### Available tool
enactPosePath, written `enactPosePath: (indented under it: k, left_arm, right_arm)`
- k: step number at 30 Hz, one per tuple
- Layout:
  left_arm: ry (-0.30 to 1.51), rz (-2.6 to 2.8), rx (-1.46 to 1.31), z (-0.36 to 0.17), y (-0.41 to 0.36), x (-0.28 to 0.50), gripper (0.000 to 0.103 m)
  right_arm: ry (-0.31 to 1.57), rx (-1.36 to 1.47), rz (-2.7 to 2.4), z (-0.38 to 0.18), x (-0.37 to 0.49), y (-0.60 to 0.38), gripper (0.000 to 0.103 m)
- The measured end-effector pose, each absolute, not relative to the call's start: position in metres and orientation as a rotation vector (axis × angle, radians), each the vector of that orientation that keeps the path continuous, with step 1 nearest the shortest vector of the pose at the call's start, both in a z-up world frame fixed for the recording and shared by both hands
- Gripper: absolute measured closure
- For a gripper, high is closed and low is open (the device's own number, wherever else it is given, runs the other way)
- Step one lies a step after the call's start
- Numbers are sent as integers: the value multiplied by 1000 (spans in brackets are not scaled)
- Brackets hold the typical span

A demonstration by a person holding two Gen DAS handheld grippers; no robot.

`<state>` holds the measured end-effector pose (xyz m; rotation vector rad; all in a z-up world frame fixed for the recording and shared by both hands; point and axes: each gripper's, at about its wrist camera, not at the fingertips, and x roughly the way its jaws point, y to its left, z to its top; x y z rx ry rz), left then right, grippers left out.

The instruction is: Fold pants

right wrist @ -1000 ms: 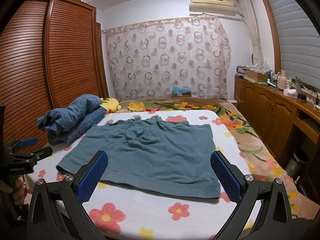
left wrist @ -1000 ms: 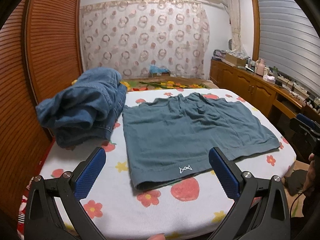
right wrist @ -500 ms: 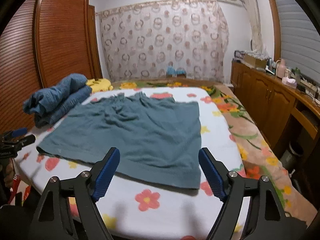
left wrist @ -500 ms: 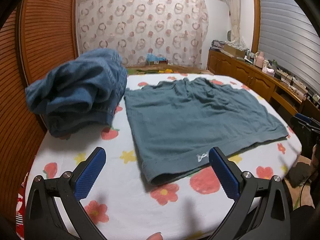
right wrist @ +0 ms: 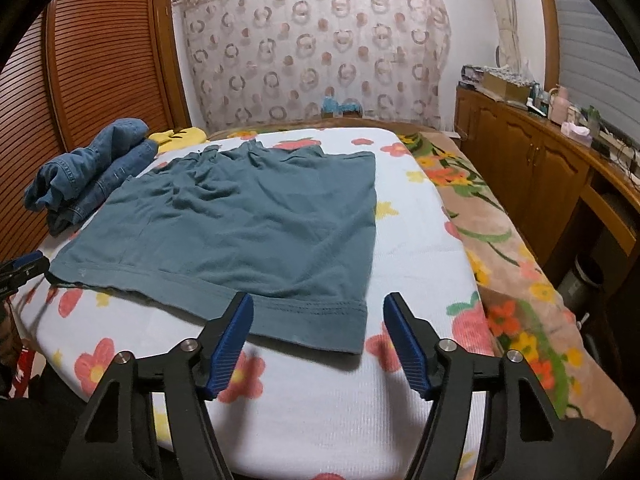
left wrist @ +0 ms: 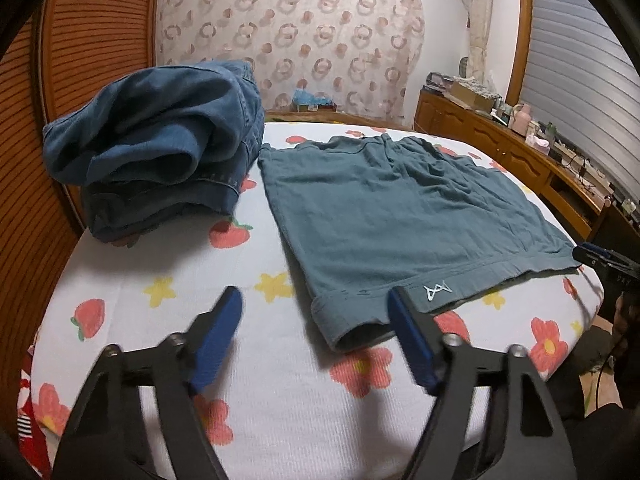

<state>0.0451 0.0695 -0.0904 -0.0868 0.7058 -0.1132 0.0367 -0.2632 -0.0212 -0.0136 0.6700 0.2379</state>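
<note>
Teal shorts lie flat on a white flowered bed cover, hem toward me, with a small white logo near the hem. They also show in the right wrist view. My left gripper is open and empty, low over the cover, its fingers straddling the near left hem corner. My right gripper is open and empty, its fingers straddling the near right hem corner. Each gripper shows at the edge of the other's view.
A heap of blue jeans lies left of the shorts, against a wooden louvred wardrobe. A yellow soft toy lies beyond it. A floral blanket covers the bed's right side. A wooden sideboard stands along the right wall.
Both grippers have moved down and forward toward the near hem of the shorts, and both have narrowed their opening. The shorts have not moved.
</note>
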Motion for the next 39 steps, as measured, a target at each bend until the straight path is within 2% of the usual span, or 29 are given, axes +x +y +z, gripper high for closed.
enactPosePath:
  k: [2,7,10,13,18,20,25,39]
  left_arm:
    - [719,-119,-91,-93,70,47,42]
    - [753,-133,-76,-100,65,48,57]
    - [760,-133,-84,-103,65,47,64]
    - [758,-140,-68,-103,62,45,70]
    - [754,-158,-64,-102,60,44,81]
    - [750,-164,-71,-100,61,43,85]
    - [741,-188,-63,-92,56,38,92]
    - [723,-261,-39,-60,46,11,93]
  right_arm:
    - [667,-5,242,-23,35,-265,43]
    - [673,-8,221,-26,32,-265,45]
    - [698,-4,221,-32,40,-266,56]
    - [695,-12,214,-27,38,-264,59]
    - [687,-10,223,-25,41,-267,77]
    - [687,-17,226,-25,48,-270,91]
    - [695,-7,258,-23,54,-279,94]
    - [675,54,314,-1,30,-310,96]
